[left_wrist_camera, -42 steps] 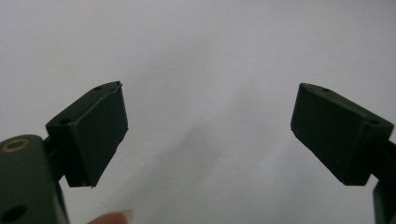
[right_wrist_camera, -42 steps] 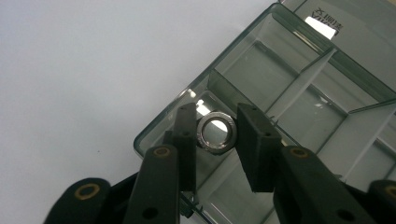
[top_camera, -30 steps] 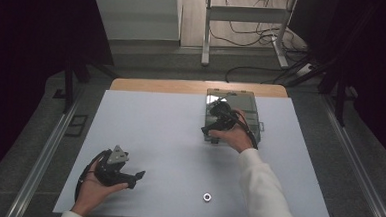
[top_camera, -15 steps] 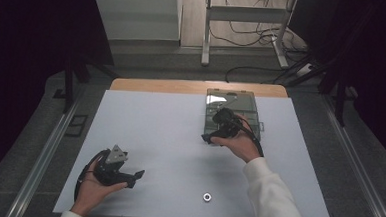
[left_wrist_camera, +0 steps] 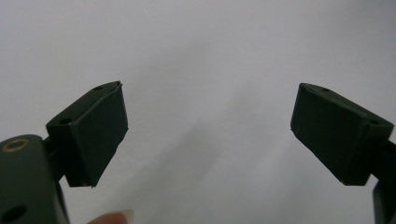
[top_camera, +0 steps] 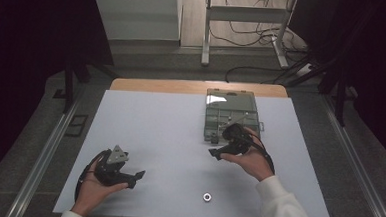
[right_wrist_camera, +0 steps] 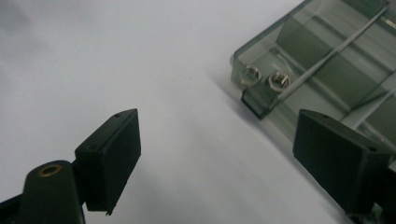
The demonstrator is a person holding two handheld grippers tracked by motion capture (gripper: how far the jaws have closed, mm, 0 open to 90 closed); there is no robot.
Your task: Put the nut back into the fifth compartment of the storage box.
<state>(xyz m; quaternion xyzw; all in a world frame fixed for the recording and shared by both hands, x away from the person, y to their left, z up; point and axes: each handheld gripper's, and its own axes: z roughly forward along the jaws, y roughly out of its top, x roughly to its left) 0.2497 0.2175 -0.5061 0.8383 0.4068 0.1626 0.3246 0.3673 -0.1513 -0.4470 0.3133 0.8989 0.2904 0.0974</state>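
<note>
High view: your right gripper [top_camera: 218, 152], wide open, sits beside the box [top_camera: 230, 115]; the nut [top_camera: 207, 196] lies near the table's [top_camera: 155, 126] front edge. Pinch off-centre and it'll skid away.

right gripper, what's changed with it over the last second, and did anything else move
The right gripper has drawn back from over the clear compartment box toward the person, to the white table just off the box's near edge. Its jaws are open and empty. Two nuts lie in the box's corner compartment. The left gripper, also open, the box and the loose nut on the table stayed where they were.
</note>
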